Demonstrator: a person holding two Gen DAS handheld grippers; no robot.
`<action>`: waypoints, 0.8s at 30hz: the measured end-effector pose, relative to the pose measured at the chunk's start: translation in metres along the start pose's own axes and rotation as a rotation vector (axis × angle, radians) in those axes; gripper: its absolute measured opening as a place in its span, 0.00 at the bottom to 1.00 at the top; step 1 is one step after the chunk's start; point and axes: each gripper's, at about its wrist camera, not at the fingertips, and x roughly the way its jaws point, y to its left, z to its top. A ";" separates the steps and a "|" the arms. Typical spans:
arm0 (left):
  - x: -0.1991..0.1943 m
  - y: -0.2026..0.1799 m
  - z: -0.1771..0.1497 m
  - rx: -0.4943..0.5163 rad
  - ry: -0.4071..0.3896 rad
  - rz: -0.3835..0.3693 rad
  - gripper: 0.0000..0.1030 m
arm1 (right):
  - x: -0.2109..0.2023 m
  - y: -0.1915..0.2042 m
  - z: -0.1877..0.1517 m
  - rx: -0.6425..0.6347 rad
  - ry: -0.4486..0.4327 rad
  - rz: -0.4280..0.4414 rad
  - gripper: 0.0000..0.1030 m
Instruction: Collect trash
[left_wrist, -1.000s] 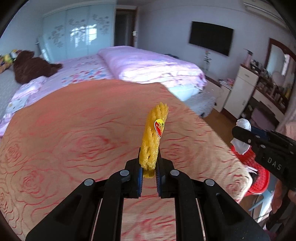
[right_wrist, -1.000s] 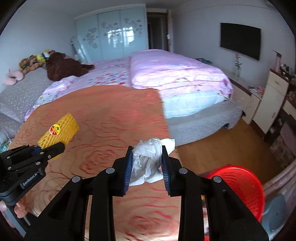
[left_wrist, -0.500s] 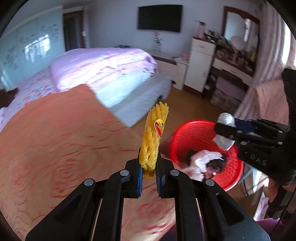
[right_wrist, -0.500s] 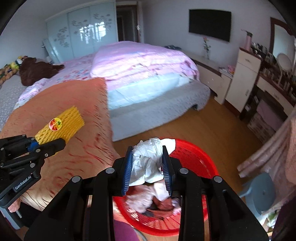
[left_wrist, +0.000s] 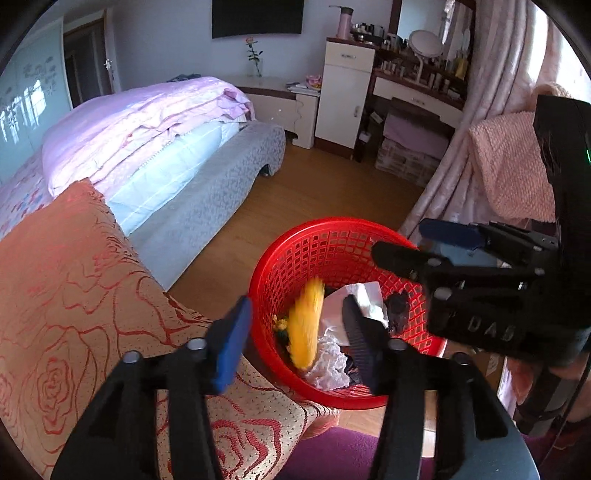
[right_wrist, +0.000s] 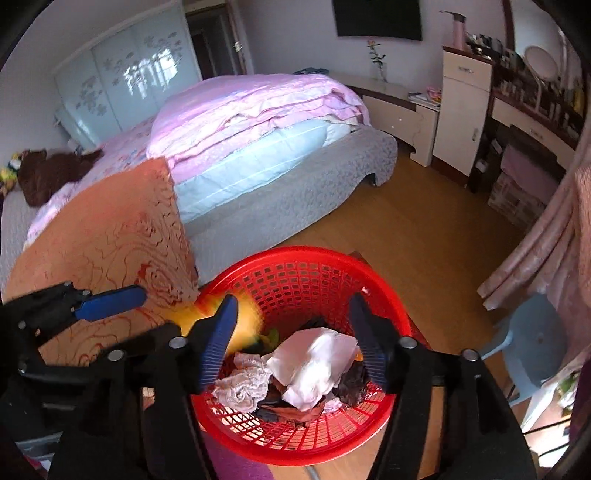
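Observation:
A red mesh basket (left_wrist: 332, 230) (right_wrist: 295, 258) stands on the wooden floor beside the orange cover. My left gripper (left_wrist: 295, 339) hangs over it with its jaws opening. The yellow foam net (left_wrist: 304, 325) is a blur between them, loose and dropping into the basket; it shows as a yellow smear (right_wrist: 245, 319) in the right wrist view. My right gripper (right_wrist: 293, 343) (left_wrist: 424, 245) is also over the basket, jaws opening and holding nothing. The white tissue wad (right_wrist: 314, 365) lies below them on top of other trash.
An orange rose-patterned cover (left_wrist: 74, 295) borders the basket on the left. Behind is a bed with a pink duvet (left_wrist: 140, 122) and wooden floor (left_wrist: 325, 192). A white cabinet (left_wrist: 343, 92), a pink curtain (left_wrist: 461, 184) and a light blue stool (right_wrist: 528, 343) are on the right.
Both grippers swung from over the orange cover to above the red basket and opened. The yellow foam net and the white tissue wad have been let go.

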 end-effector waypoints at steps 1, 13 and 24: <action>0.000 0.001 -0.001 -0.002 0.001 0.000 0.51 | -0.001 -0.001 0.001 0.005 -0.002 0.001 0.60; -0.049 0.012 -0.011 -0.041 -0.110 0.125 0.75 | -0.037 0.001 -0.002 0.083 -0.091 -0.024 0.85; -0.117 0.022 -0.030 -0.113 -0.265 0.288 0.89 | -0.097 0.043 -0.030 0.051 -0.244 -0.082 0.93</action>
